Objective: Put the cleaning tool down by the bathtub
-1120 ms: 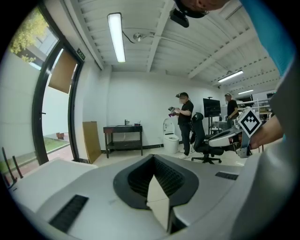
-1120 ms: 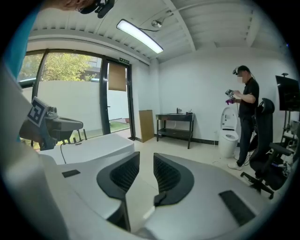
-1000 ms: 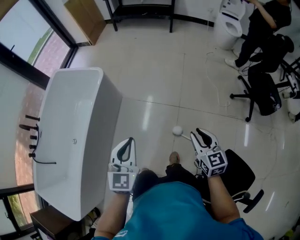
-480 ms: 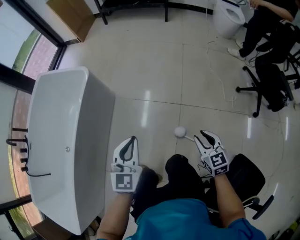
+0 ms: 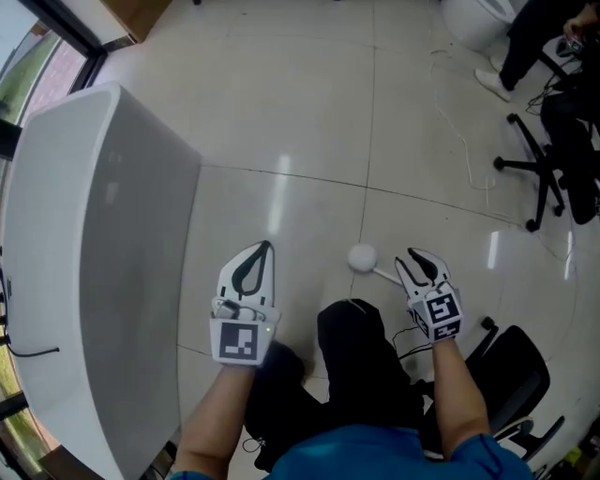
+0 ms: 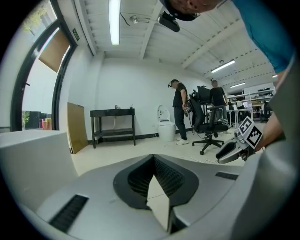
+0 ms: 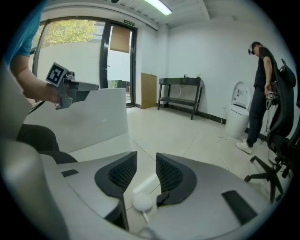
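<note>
The cleaning tool is a white stick with a round white head (image 5: 362, 258). Its handle runs right to my right gripper (image 5: 417, 255). In the right gripper view the head (image 7: 143, 200) sits low between the jaws. The right gripper (image 7: 146, 154) has its jaws partly apart with the tool between them, and the tool travels with it. My left gripper (image 5: 266, 247) is shut with its tips touching and nothing in it (image 6: 153, 157). The white bathtub (image 5: 94, 234) stands to the left of both grippers and shows in both gripper views (image 6: 28, 154) (image 7: 93, 117).
A black office chair (image 5: 506, 375) stands just right of me and another (image 5: 553, 159) farther off. Thin cables (image 5: 459, 131) lie on the tiled floor. A person (image 5: 544, 37) stands by a toilet (image 5: 473, 19) at the far right. A black table (image 7: 180, 91) stands against the back wall.
The head view has swung, so the bathtub now looms larger at the left. Both grippers kept their pose. The tool's head stayed beside the right gripper while passing over the floor tiles.
</note>
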A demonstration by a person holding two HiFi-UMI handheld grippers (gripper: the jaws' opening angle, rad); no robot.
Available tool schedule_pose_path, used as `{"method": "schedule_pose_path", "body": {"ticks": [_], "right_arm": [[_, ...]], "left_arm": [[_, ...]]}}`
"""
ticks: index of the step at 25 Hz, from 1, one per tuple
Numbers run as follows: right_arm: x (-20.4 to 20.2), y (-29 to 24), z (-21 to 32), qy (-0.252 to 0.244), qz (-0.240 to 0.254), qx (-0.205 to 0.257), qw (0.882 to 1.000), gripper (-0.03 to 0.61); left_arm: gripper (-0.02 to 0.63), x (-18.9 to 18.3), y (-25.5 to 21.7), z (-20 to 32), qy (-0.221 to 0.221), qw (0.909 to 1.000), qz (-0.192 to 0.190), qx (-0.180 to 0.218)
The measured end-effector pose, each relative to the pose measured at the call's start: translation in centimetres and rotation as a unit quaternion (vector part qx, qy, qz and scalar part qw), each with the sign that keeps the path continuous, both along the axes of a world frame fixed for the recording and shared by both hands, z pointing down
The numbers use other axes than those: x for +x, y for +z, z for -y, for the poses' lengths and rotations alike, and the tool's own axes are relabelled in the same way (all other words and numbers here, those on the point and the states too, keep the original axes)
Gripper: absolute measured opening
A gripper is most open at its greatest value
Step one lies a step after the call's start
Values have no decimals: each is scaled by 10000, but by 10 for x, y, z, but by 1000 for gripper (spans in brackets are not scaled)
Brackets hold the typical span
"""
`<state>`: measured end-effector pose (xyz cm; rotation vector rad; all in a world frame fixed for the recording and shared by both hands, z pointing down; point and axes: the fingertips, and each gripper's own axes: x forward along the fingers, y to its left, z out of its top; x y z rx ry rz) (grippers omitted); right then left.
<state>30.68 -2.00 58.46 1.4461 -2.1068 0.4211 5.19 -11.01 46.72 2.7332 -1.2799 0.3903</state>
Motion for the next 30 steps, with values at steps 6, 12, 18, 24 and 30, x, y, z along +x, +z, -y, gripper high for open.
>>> {"method": "schedule_pose_path", "body": {"ticks": [6,12,18,24,30], "right_arm": [[9,134,-4,-343,-141,-317,9988,153],[7,259,-41,-899,-461,-1216,9874,155],[13,336,-62,-1182,-689,-1733,9753,155],[26,385,-74,-1282,-828,-2141,9648,155],[41,437,-90,-1403,-1105,-2662,9472,155]], "left_arm": [[0,20,85,18,-29,9999,-73,70],[0,28,136,-1,69,9998,160,-50],[0,30,151,-6,134,9995,259,-117],[0,42,150,-5,167,9997,191,-61],[0,48,151,-12,214,9996,156,-92]]}}
